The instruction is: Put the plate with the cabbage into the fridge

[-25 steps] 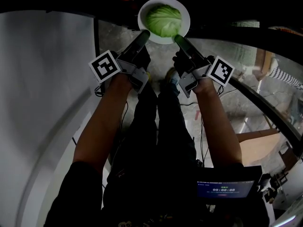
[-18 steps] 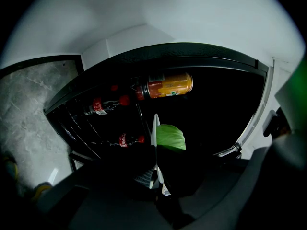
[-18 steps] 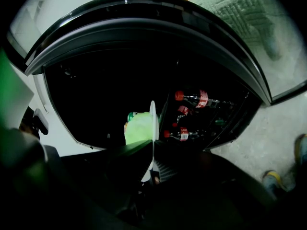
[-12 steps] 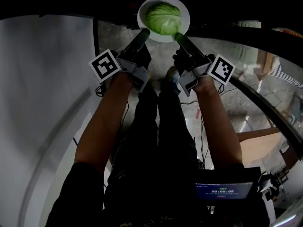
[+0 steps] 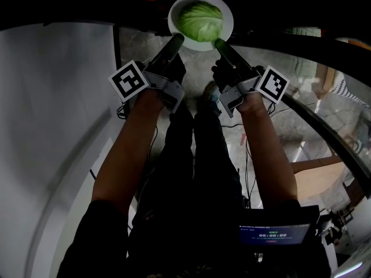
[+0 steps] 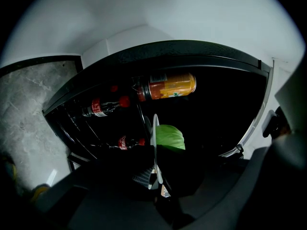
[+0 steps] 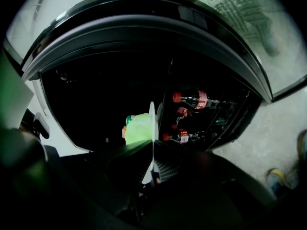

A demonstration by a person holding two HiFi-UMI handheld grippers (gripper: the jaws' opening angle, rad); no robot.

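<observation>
Jaws of the left gripper point(image 5: 177, 38) point(image 6: 154, 176) are closed onto the near-left rim of the white plate point(image 5: 173, 17) point(image 6: 155, 126), one jaw above the rim and one below. The right gripper point(image 5: 219, 42) point(image 7: 152, 163) pinches the near-right rim of the same plate point(image 7: 152, 116) in the same way, so the plate is carried level between the two. Behind the grippers, on the near side of the plate, the person's forearms reach forward, each gripper's marker cube sitting outboard of the plate.

On the plate lies the pale green cabbage point(image 5: 200, 21) point(image 6: 171, 137) point(image 7: 138, 128), filling most of its middle. The plate is held at the dark opening of the fridge point(image 6: 192, 56) point(image 7: 144, 28); whether it touches a shelf cannot be told.

Beyond the plate, an orange drink container point(image 6: 170, 86) lies on its side above it. To the plate's door side, red-labelled cola bottles point(image 6: 103, 106) point(image 7: 194, 99) lie in wire racks.
</observation>
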